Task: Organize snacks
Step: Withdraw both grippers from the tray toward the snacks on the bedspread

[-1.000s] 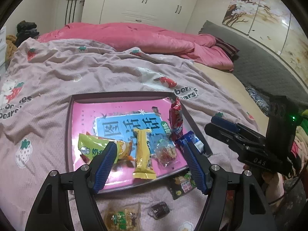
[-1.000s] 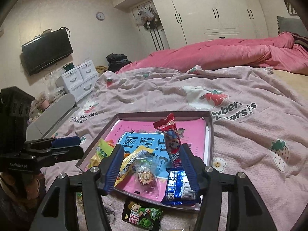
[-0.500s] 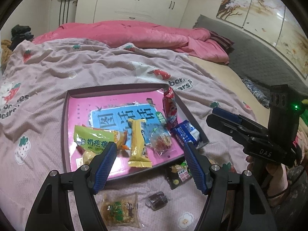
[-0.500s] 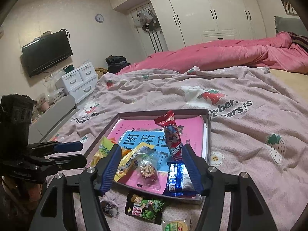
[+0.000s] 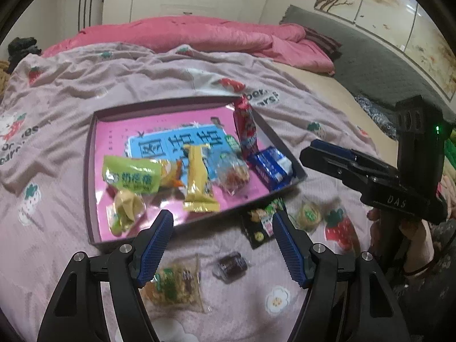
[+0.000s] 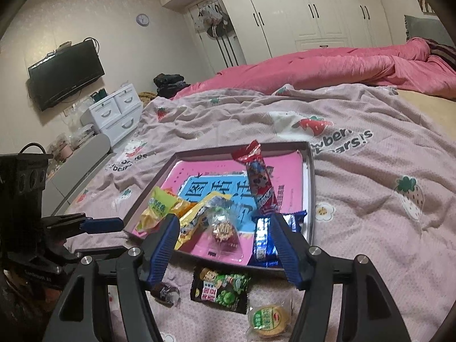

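Left gripper point(image 5: 221, 246) fingers spread wide, holding nothing — a dark wrapped candy point(image 5: 230, 265) and a clear cracker packet point(image 5: 173, 285) lie on the blanket point(image 5: 57, 85) beneath. Right gripper point(image 6: 223, 245) likewise gapes empty over the tray point(image 6: 310, 199) of snacks — black-green packet point(image 6: 221, 289) just outside its near edge.

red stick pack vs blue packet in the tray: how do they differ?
The red stick pack is long and narrow; the blue packet is shorter and wider. The red stick pack leans on the tray wall with its top above the rim; the blue packet lies in the near corner. Both sit along the same tray side.
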A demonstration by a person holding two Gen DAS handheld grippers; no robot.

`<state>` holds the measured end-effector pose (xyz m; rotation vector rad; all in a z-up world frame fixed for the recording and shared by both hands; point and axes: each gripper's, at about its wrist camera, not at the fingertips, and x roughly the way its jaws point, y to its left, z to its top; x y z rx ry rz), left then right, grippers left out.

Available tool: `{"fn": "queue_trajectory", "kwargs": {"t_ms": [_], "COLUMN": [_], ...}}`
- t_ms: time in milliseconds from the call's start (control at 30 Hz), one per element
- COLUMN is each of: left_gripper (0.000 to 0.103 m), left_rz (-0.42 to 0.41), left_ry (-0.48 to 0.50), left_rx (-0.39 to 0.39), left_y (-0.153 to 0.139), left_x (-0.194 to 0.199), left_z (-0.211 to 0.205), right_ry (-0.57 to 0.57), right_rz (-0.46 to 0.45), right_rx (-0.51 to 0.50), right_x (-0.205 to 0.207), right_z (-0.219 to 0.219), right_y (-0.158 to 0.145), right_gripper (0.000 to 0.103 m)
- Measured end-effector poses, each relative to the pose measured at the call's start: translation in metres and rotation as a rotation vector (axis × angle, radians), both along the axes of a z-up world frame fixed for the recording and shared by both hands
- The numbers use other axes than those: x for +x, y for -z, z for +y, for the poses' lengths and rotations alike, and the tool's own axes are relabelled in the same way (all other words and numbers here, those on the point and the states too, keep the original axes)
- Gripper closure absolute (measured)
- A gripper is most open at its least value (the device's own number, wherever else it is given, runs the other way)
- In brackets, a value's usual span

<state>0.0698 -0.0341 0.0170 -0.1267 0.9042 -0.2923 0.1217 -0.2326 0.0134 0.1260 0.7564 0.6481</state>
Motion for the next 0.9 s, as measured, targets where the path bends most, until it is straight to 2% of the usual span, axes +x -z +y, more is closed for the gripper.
{"fn": "queue_trajectory", "kwargs": {"t_ms": [367, 900], "left_gripper": [0.029, 0.029], "left_rz": [0.102, 0.162], "left_ry": [0.060, 0.001], "left_rx": [0.031, 0.025], "left_y": [0.031, 0.055], "left_x": [-0.020, -0.015], "left_z": [-0.026, -0.031], "right_ry": [-0.014, -0.028], "right_rz": [0.032, 0.093], "right_rx": [-0.062, -0.149], "right_x": [-0.010, -0.021], "right_z": [0.009, 0.013], "right_y": [0.010, 0.025], "right_gripper": [0.035, 0.035]}}
